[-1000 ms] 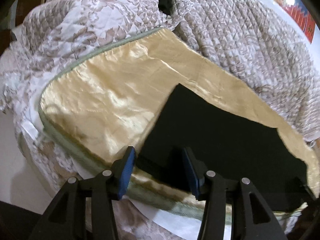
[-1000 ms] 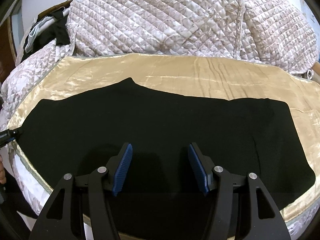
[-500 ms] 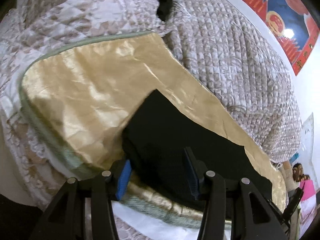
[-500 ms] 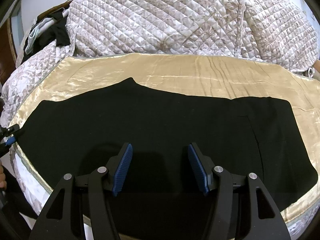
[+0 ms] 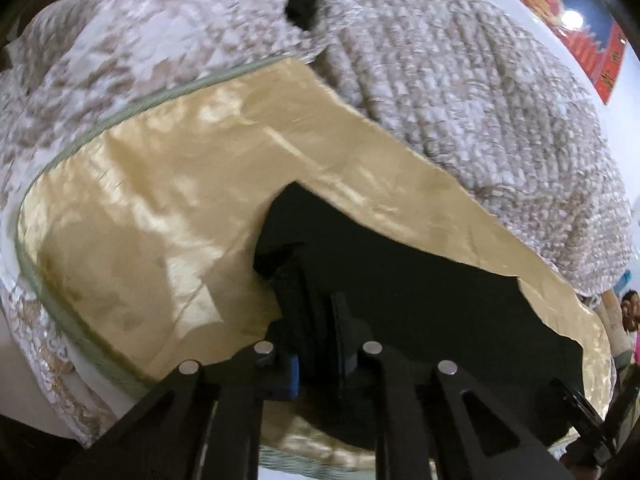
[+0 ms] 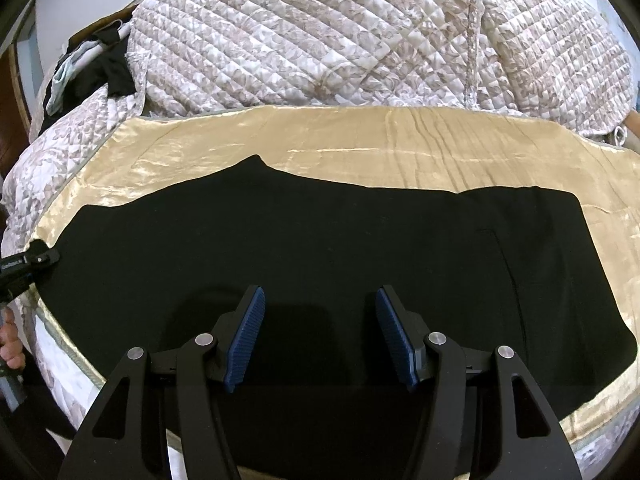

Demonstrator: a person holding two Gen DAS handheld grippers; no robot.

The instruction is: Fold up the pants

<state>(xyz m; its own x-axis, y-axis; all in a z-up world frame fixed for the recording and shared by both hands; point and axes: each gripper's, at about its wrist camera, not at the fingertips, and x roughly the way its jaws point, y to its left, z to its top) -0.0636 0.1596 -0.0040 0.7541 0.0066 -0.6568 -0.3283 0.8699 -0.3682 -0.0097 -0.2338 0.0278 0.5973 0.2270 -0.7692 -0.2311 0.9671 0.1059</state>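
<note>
The black pants (image 6: 320, 240) lie flat and lengthwise across a shiny gold sheet (image 6: 360, 140) on the bed. In the left wrist view the pants (image 5: 420, 280) run off to the right, and my left gripper (image 5: 316, 300) is shut on their near left end, with the cloth bunched up between the fingers. In the right wrist view the left gripper (image 6: 28, 264) shows at the pants' left end. My right gripper (image 6: 320, 336) is open and empty, hovering over the middle of the pants near the front edge.
A quilted floral bedspread (image 6: 360, 40) is heaped behind the gold sheet. Dark clothes (image 6: 104, 68) lie at the back left corner. The bed's front edge (image 6: 60, 352) drops off at the left. A red and blue poster (image 5: 572, 12) hangs on the wall.
My left gripper has closed on the left end of the pants, which now bunches up between the fingers. The right gripper has stayed open in place.
</note>
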